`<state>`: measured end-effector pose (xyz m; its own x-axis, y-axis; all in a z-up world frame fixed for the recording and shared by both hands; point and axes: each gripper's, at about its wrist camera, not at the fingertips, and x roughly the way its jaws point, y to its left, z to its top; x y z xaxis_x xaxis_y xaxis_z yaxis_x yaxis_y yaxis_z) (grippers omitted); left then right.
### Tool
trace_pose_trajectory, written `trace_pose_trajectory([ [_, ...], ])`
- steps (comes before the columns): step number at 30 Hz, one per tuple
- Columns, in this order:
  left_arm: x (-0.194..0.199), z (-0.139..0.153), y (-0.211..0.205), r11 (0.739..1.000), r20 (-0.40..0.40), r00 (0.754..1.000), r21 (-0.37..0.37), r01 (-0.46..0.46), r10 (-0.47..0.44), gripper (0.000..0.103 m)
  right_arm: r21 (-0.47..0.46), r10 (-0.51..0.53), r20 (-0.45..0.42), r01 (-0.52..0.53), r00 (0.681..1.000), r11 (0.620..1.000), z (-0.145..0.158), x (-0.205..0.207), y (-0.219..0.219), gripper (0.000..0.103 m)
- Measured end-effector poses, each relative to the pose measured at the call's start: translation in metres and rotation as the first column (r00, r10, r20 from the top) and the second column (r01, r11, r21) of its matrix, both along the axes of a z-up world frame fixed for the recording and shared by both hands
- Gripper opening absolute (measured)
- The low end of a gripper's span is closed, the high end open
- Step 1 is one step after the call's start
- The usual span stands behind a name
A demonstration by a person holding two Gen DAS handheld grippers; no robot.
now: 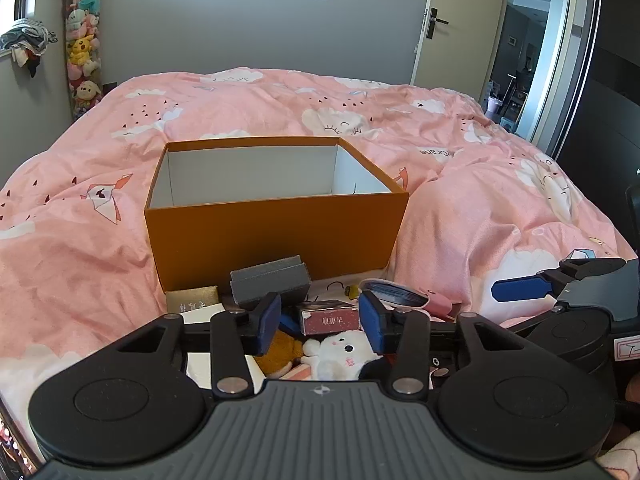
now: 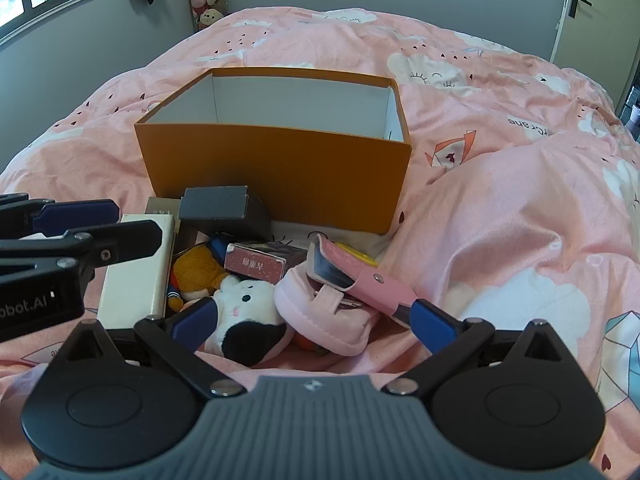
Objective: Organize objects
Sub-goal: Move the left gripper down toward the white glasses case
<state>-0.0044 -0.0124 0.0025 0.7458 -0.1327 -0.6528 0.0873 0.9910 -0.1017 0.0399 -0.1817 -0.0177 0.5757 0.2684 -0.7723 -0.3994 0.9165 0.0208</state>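
An open orange box with a white inside stands on the pink bed. A heap lies in front of it: a grey box, a long white box, a red packet, a brown plush, a white-and-black plush, a pink case and pink cloth. My left gripper hovers over the white box, its jaws apart and holding nothing. My right gripper is wide open just above the white plush and pink cloth, touching neither.
The rumpled pink duvet bulges high to the right of the heap. A small gold box leans by the grey one. Plush toys hang in the far left corner. A door stands open at the back right.
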Motion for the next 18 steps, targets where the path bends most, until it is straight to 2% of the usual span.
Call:
trace_pose_trajectory([
  [10, 0.0, -0.0002, -0.0006, 1.0, 0.001, 1.0, -0.002, 0.005, -0.005, 0.048, 0.0, 0.0, -0.002, 0.0, 1.0, 1.0, -0.0016, -0.0008, 0.0008, 0.102],
  [18, 0.0027, -0.0008, 0.0065, 0.999, -0.013, 1.0, -0.033, -0.004, 0.004, 0.048, 0.005, 0.008, -0.017, -0.008, 1.0, 1.0, -0.0036, -0.0006, 0.0011, 0.102],
])
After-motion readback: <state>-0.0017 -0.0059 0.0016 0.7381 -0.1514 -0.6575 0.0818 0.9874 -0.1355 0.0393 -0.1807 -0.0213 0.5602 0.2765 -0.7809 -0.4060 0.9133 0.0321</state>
